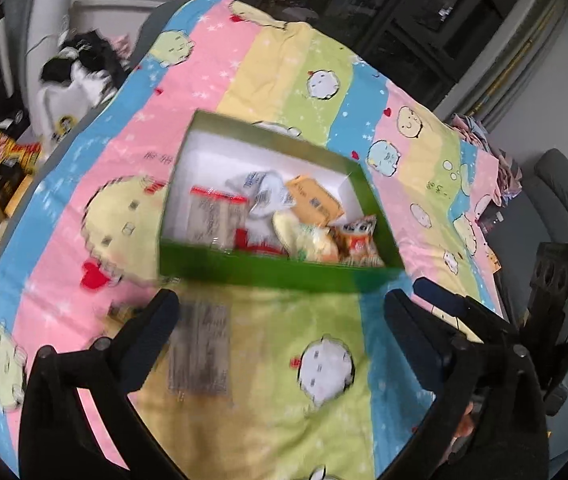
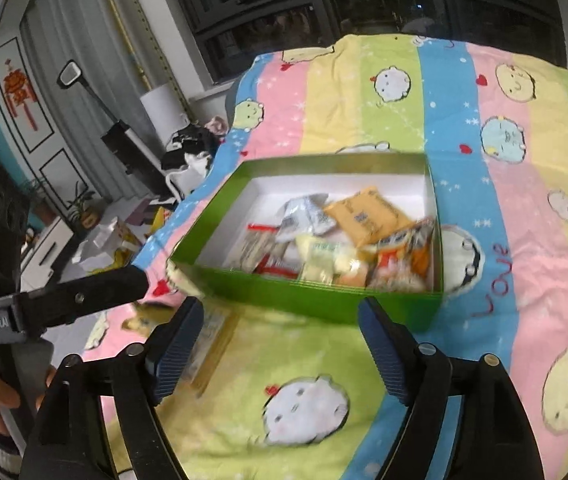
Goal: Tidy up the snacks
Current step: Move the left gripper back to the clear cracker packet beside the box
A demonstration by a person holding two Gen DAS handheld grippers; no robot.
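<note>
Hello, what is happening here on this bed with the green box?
A person holds a gripper in each hand above a striped cartoon blanket. Both the left gripper and the right gripper are open and hold nothing. The green box already contains several snack packets. One flat packet still lies on the blanket in front of the box.

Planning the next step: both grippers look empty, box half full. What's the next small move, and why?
Probably lower the left gripper onto the flat packet lying on the bedspread just in front of the green box. Both it and the right gripper stand open with nothing between the jaws, and that packet sits outside the box, closest to the left fingers. The frames are blurred.
</note>
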